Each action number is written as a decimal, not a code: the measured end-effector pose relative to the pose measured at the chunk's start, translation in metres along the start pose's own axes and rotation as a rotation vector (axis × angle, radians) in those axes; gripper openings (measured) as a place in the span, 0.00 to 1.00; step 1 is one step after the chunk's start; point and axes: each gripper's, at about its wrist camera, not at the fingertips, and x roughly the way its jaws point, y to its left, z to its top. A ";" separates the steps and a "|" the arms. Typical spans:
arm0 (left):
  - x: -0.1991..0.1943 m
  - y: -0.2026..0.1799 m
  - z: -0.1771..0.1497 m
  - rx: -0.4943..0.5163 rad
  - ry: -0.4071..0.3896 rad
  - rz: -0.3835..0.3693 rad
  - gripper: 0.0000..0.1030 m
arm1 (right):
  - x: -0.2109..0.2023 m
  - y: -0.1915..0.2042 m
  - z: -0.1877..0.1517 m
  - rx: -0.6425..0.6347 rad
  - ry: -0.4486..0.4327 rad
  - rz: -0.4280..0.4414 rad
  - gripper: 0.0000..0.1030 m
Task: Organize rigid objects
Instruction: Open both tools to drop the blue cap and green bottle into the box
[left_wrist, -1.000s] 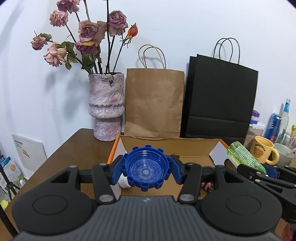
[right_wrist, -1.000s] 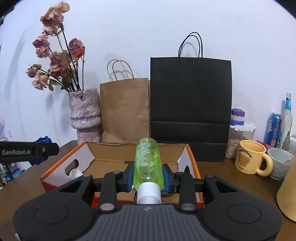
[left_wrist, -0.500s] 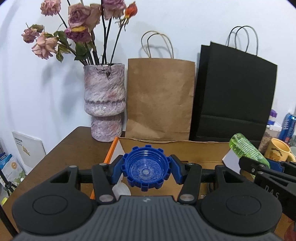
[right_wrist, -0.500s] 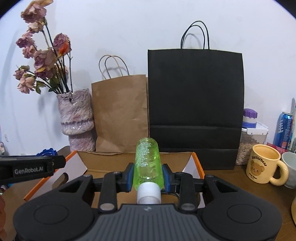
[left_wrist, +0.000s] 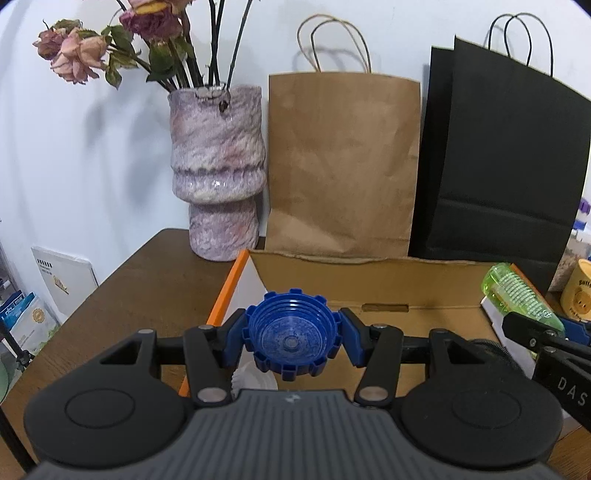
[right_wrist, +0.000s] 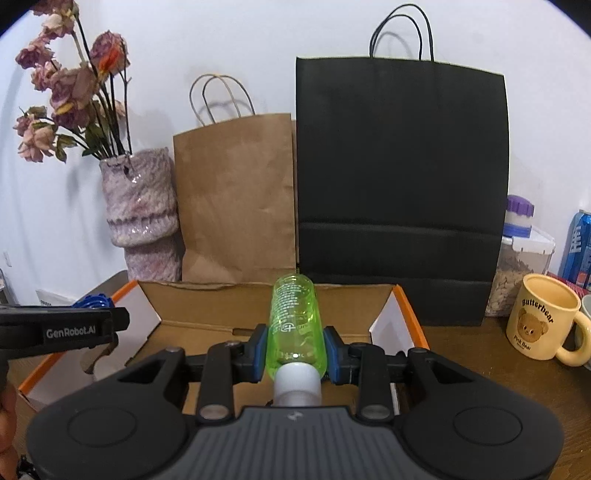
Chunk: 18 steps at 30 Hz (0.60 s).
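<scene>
You are mid-carry, with nothing released yet: your left tongs grip the blue threaded cap by its rim, above the near left corner of the open cardboard box, and your right tongs clamp the green bottle, white cap toward you, over the box's middle. A white lid already lies inside. Compared with a second ago, both tongs sit closer to the box and bags, lower, grips unchanged.

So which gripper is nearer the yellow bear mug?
Right. The right gripper, clamping the green bottle, is just left of the mug; the left gripper, holding the blue cap, is farther left.
</scene>
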 end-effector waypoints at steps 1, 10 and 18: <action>0.001 0.000 -0.001 0.003 0.004 0.003 0.53 | 0.001 0.000 -0.001 -0.003 0.004 -0.001 0.30; 0.000 0.000 0.000 0.019 -0.003 0.027 0.74 | 0.002 -0.002 -0.003 -0.011 0.031 0.011 0.36; -0.007 0.000 0.003 0.031 -0.037 0.037 1.00 | -0.001 -0.010 -0.002 0.014 0.007 -0.011 1.00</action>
